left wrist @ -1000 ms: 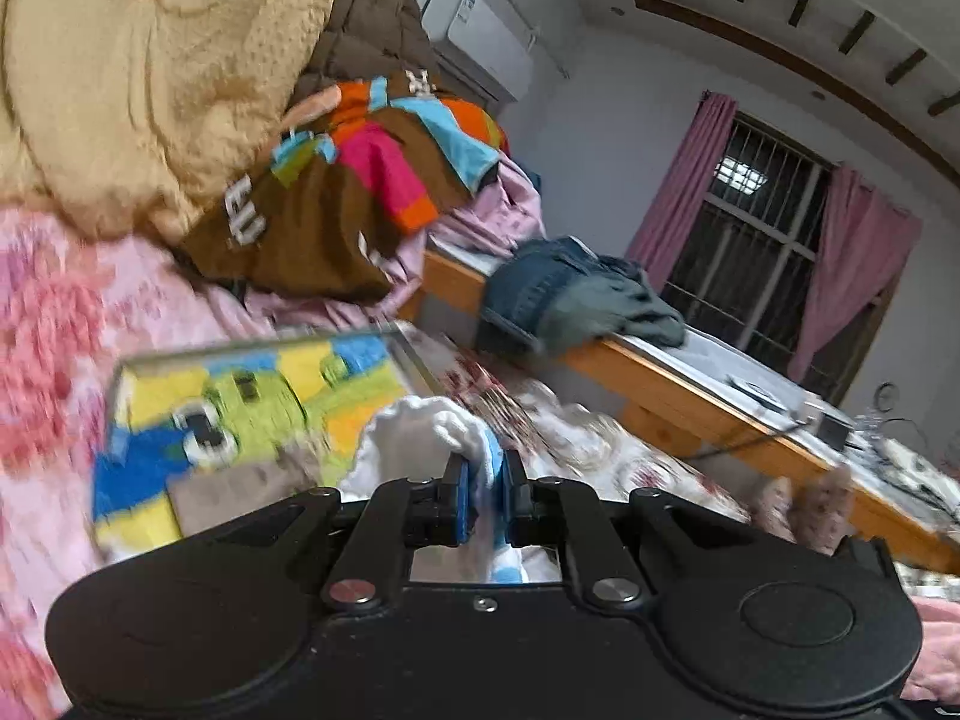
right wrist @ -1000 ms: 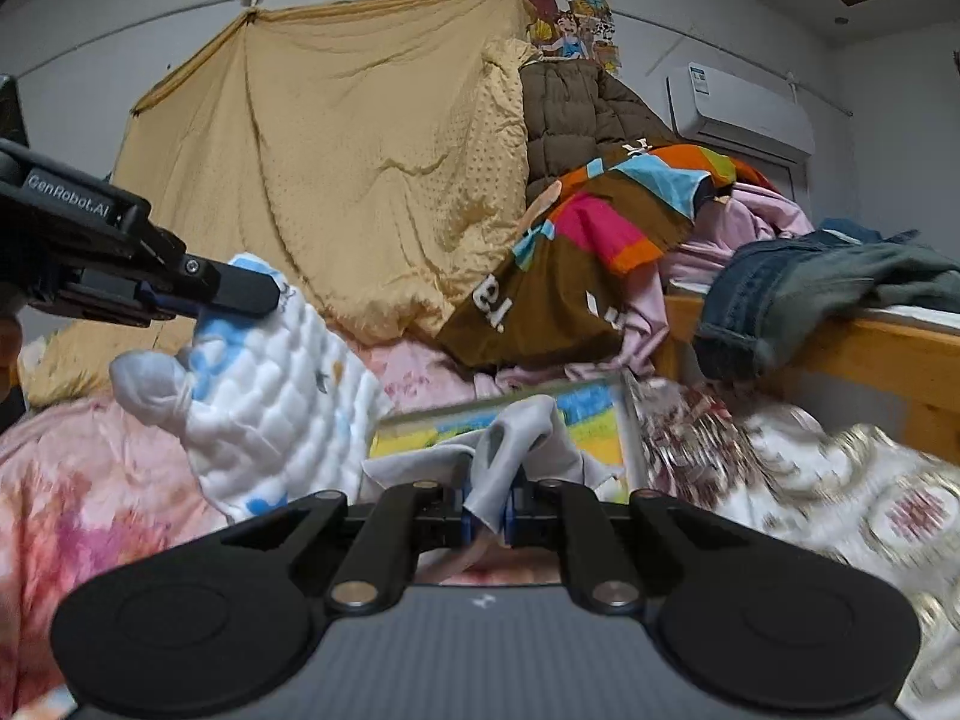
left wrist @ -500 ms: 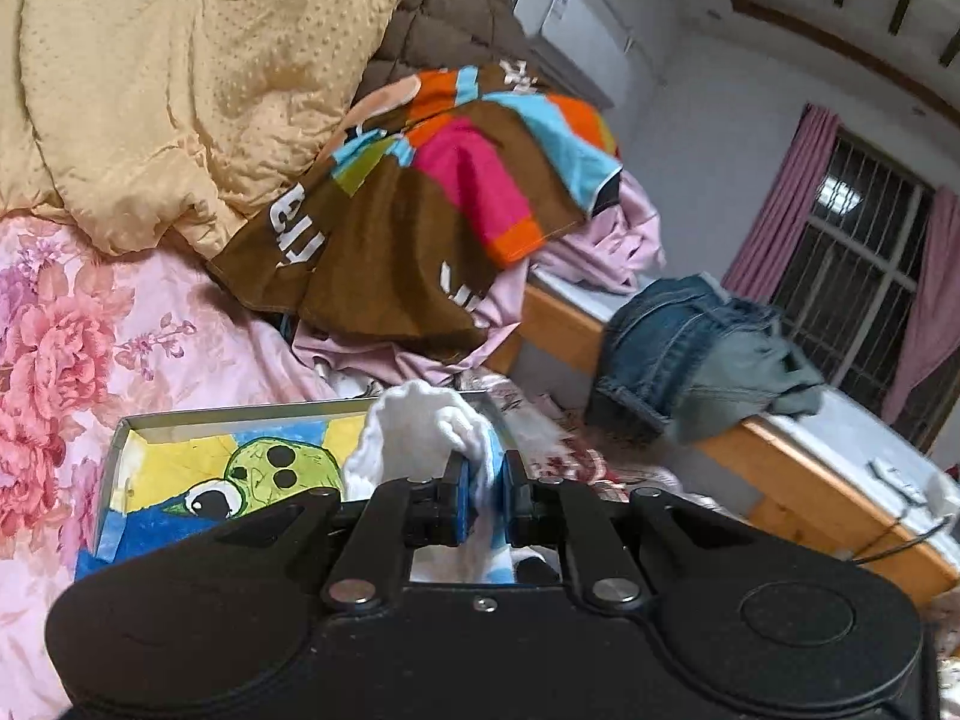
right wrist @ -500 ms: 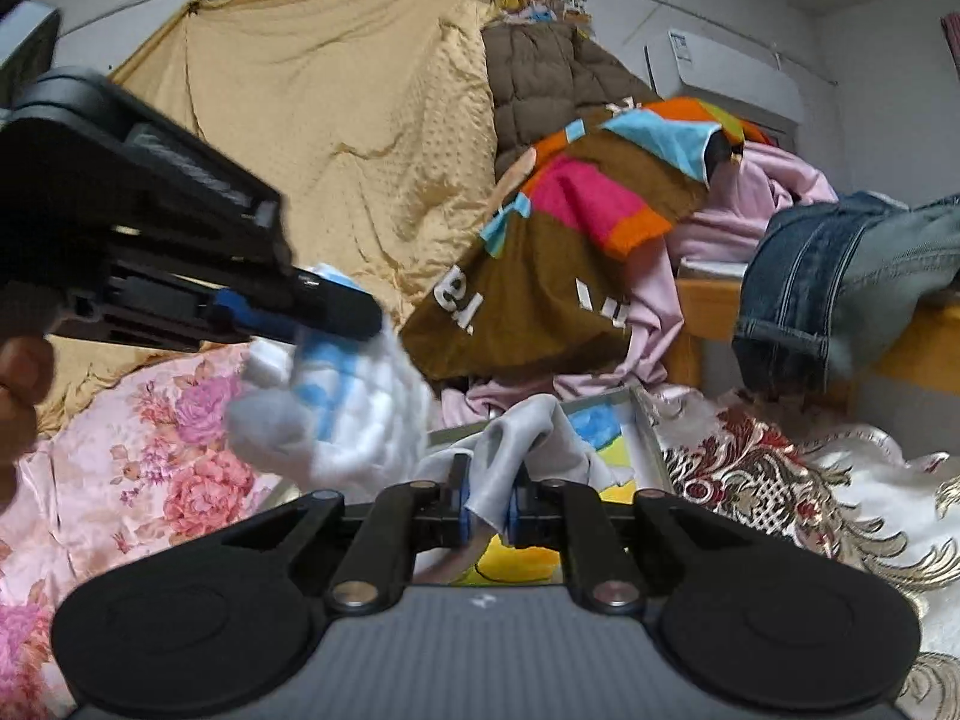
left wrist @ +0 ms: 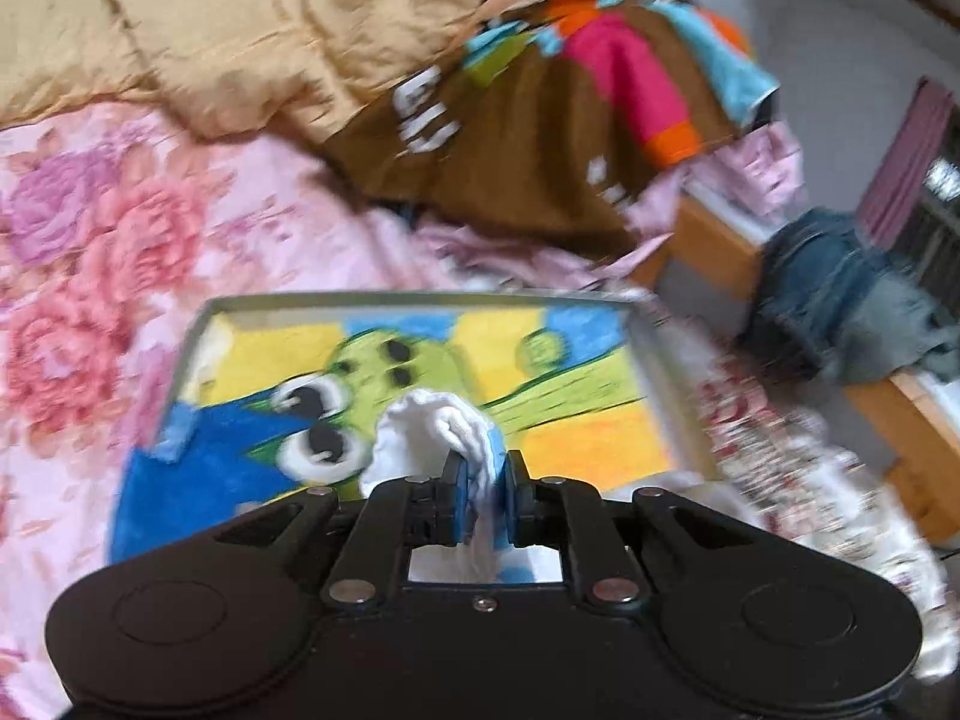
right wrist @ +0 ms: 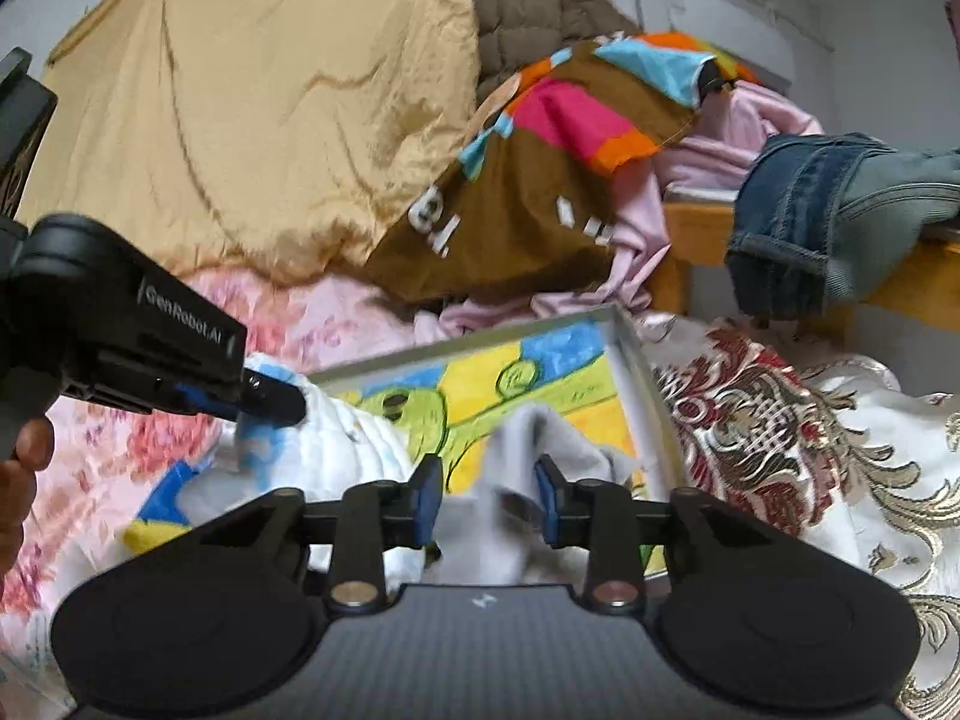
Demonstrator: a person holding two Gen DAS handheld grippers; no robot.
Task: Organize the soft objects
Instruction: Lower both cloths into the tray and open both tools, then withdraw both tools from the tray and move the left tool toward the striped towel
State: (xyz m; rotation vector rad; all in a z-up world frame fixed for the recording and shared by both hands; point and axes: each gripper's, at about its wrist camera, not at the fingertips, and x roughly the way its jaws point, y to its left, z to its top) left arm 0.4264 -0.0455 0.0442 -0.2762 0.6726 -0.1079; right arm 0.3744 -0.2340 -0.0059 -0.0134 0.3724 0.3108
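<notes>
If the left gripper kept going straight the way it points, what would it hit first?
Probably the cartoon picture in the tray. The left gripper is shut on a white cloth and angles down at the green figure; depth is hard to judge through the blur.

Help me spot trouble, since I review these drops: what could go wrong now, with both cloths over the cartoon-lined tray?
1. The right gripper is opening with the grey cloth between its pads, near the tray wall; the cloth could drape over the rim.
2. The left gripper is shut on the white and blue cloth, which may land on the grey one.
</notes>
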